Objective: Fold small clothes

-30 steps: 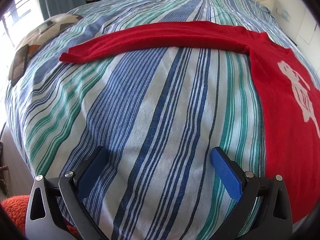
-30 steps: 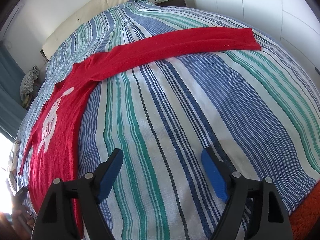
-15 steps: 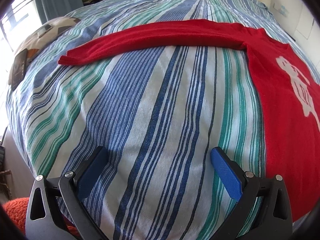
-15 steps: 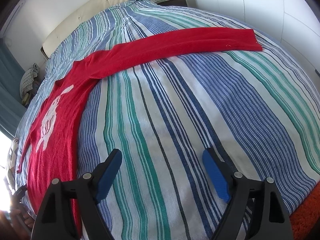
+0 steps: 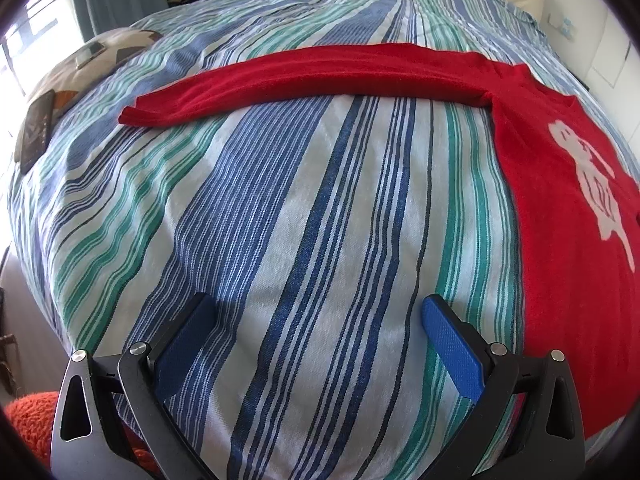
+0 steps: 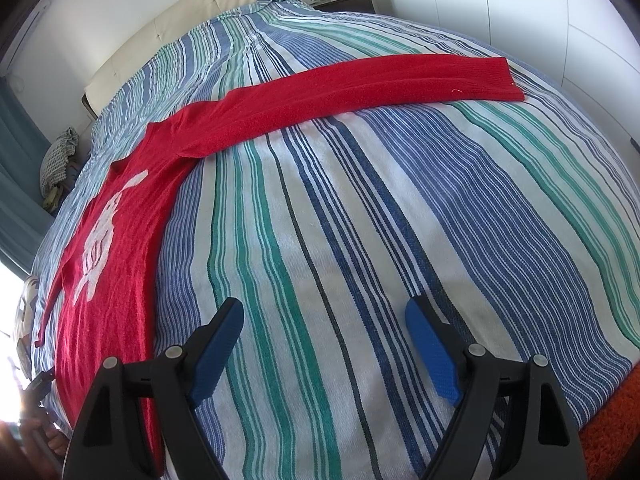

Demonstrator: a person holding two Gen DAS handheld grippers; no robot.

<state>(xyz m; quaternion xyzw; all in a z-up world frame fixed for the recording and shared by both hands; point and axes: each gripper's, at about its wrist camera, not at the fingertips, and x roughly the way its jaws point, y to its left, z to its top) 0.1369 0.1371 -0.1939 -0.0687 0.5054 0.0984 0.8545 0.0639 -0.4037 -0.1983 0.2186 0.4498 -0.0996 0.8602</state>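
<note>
A red long-sleeved sweater (image 5: 568, 208) with a white print lies flat on the striped bedspread (image 5: 304, 220). Its one sleeve (image 5: 304, 78) stretches out to the left in the left wrist view. In the right wrist view the sweater's body (image 6: 108, 240) lies at the left and the other sleeve (image 6: 360, 86) runs to the right. My left gripper (image 5: 316, 312) hovers open over bare bedspread, left of the sweater's body. My right gripper (image 6: 324, 318) is open too, above the stripes to the right of the body. Nothing is between either pair of blue pads.
A patterned cushion (image 5: 92, 60) with a dark flat device (image 5: 38, 128) sits at the bed's left side. A cream headboard (image 6: 192, 12) and a dark nightstand (image 6: 344, 0) stand at the far end. An orange rug (image 6: 616, 420) shows below the bed's near edge.
The views shift only slightly; both grippers stay open over the bedspread and the sweater has not moved.
</note>
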